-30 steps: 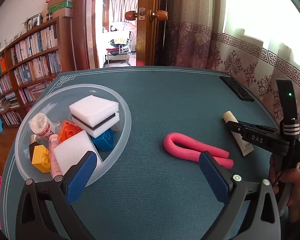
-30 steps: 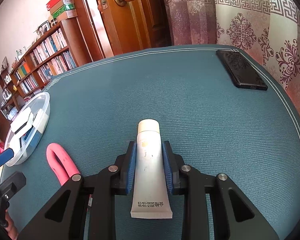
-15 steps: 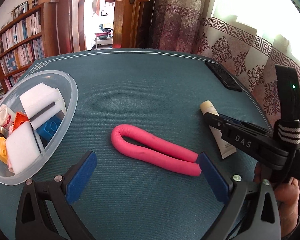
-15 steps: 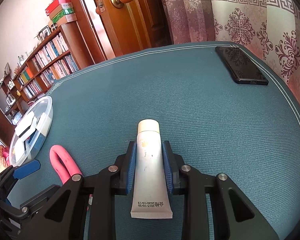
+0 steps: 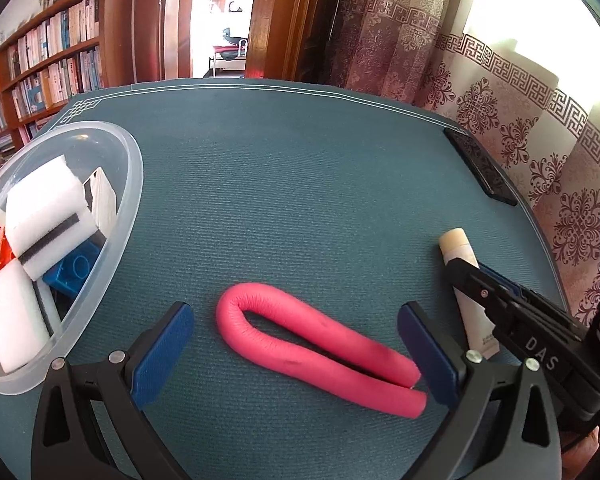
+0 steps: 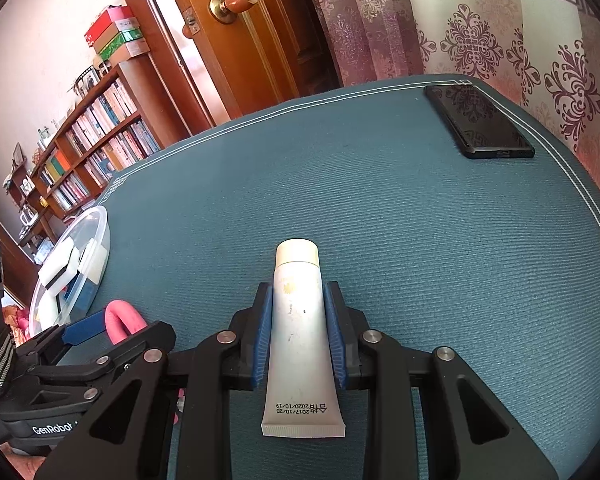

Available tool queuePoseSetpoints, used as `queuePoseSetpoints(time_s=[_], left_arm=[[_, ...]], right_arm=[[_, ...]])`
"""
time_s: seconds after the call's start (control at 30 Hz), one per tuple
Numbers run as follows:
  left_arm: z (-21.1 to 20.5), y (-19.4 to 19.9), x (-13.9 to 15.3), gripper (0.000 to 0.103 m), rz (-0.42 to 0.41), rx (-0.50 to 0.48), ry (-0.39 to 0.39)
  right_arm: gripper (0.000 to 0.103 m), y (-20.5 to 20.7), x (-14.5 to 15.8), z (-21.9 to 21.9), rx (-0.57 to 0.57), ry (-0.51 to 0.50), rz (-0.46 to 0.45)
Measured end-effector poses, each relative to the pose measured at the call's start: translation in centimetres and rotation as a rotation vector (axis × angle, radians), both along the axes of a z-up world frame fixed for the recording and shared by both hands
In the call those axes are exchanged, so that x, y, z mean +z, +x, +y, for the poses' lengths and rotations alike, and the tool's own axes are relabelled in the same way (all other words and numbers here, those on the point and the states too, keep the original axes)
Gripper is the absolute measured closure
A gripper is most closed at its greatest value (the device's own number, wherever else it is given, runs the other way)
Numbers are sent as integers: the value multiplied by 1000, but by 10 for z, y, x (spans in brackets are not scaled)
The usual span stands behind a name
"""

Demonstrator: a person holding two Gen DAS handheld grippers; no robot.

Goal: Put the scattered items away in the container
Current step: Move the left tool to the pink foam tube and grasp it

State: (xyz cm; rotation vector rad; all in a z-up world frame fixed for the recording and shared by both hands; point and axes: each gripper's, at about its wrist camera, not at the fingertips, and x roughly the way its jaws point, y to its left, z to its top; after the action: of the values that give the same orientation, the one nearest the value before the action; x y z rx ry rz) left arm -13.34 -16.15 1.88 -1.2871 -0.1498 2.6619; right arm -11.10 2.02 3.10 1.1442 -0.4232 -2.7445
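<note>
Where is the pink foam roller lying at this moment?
In the left wrist view the pink foam roller lies on the teal table, between the open left tool's fingers, with the clear bowl to its left and the cream tube to its right.

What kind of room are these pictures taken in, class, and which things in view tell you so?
Most likely a home study or living room. A tall wooden bookshelf packed with books lines one wall, a brown wooden door with a round knob stands open, and patterned fabric curtains hang behind the teal cloth-covered table.
</note>
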Motion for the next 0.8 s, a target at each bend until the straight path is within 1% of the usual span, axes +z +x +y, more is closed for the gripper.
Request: queuePoseSetpoints(time_s=[0.07,0.2,0.3,0.57,0.8], left_arm=[[3,-4,-2,1,-4,0,2],[9,-8,-3,1,11,-3,-22],[12,-10,-4,1,22,-10,-24],[16,-21,-3,1,37,-47,49],[21,-23,-1,1,40,-77,66]], right_arm=[[74,0,0,5,-15,-10,1],[74,-1,0,12,-40,-17,3],[74,-2,0,14,-47,-18,4],[74,-2,0,24,-75,-42,8],[74,-1,2,34,-100,-50,9]])
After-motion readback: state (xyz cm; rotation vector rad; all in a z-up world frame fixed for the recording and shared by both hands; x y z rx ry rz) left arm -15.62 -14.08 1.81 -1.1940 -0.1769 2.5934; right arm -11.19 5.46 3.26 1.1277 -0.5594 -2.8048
